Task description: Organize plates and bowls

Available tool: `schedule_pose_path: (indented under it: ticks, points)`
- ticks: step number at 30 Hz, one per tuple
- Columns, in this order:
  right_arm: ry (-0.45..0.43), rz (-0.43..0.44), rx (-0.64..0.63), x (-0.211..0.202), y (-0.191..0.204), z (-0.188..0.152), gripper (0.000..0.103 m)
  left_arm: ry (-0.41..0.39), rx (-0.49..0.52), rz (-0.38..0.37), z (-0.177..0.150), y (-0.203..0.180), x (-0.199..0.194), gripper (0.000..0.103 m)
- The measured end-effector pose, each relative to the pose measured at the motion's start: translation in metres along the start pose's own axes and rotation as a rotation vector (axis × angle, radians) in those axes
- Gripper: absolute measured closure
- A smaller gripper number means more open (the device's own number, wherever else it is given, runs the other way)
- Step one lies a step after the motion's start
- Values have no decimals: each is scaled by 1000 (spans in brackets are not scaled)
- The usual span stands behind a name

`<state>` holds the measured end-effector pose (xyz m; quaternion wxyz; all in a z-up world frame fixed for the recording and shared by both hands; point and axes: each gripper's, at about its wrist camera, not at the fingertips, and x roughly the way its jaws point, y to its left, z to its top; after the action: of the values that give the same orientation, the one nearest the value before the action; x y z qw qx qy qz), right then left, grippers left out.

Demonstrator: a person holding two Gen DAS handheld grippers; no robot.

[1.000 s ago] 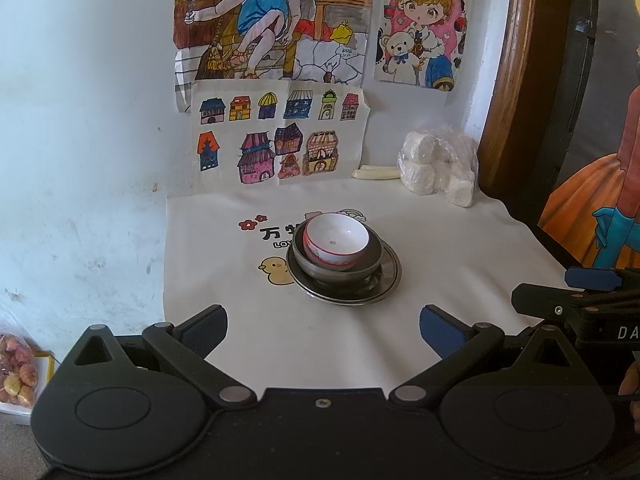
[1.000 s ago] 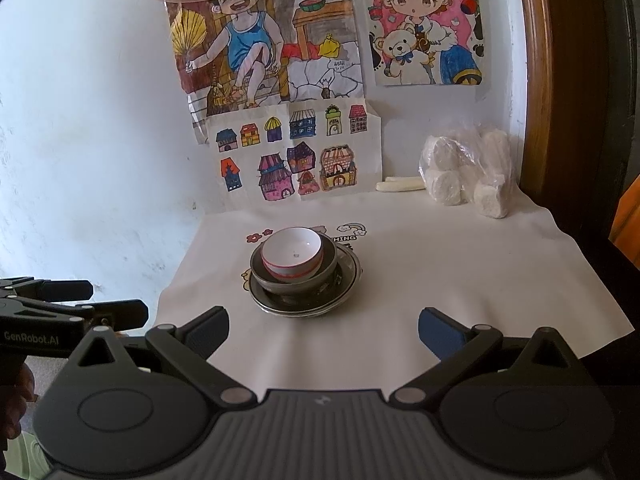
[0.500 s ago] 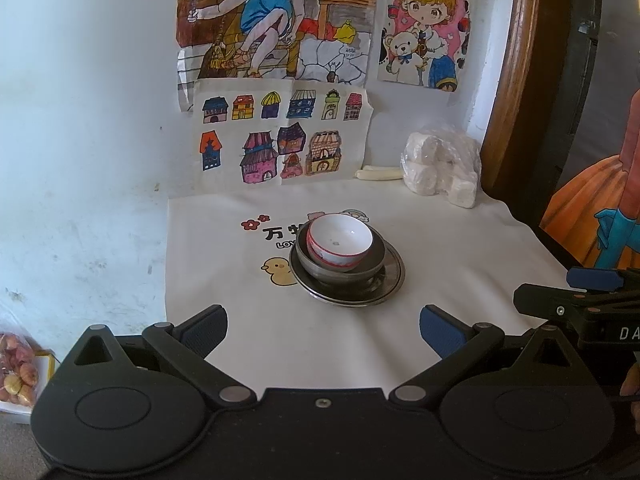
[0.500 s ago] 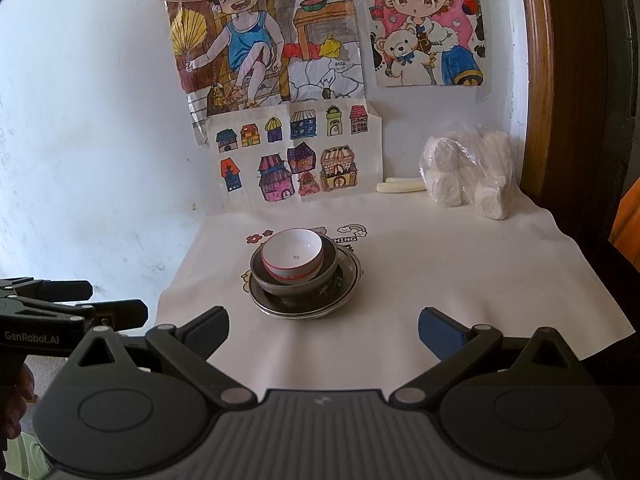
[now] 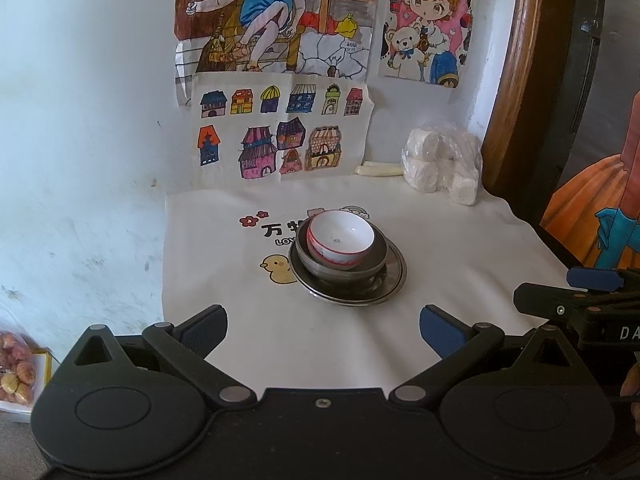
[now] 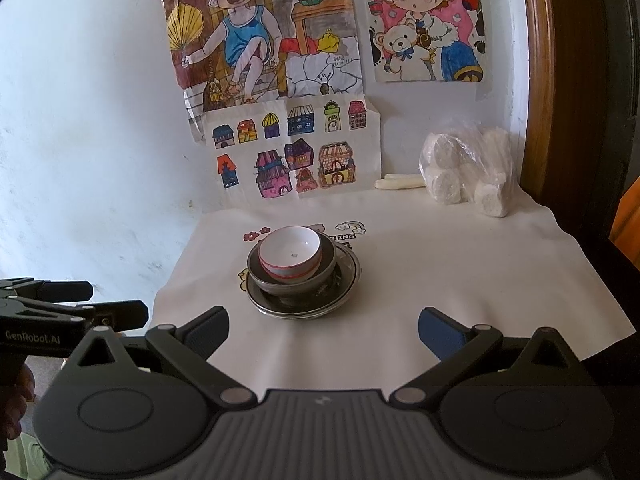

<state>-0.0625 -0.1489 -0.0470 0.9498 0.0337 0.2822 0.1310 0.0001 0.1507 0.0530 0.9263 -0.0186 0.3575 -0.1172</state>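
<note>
A small white bowl with a red rim (image 5: 340, 240) (image 6: 290, 254) sits tilted inside a grey metal bowl (image 5: 344, 268) (image 6: 280, 284), which rests on a round metal plate (image 5: 390, 280) (image 6: 344, 280) in the middle of the white cloth. My left gripper (image 5: 323, 330) is open and empty, held back from the stack near the cloth's front edge. My right gripper (image 6: 323, 330) is also open and empty, equally short of the stack. Each gripper shows at the edge of the other's view.
A white printed cloth (image 5: 460, 264) (image 6: 460, 280) covers the table. A clear bag of white rolls (image 5: 442, 164) (image 6: 468, 170) and a pale stick (image 5: 378, 169) lie at the back right by a wooden frame. Drawings hang on the wall. A snack bag (image 5: 18, 364) lies low left.
The left wrist view has shifted slightly, so the stack sits a little further right in it. The stack itself has not moved and both grippers stay open.
</note>
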Motion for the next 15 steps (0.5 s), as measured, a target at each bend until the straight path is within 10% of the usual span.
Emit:
schedule_pose_path:
  ticks: [15]
  points:
    - [3, 9, -6, 6, 5, 2, 0, -2, -18, 2, -1, 8, 1, 1]
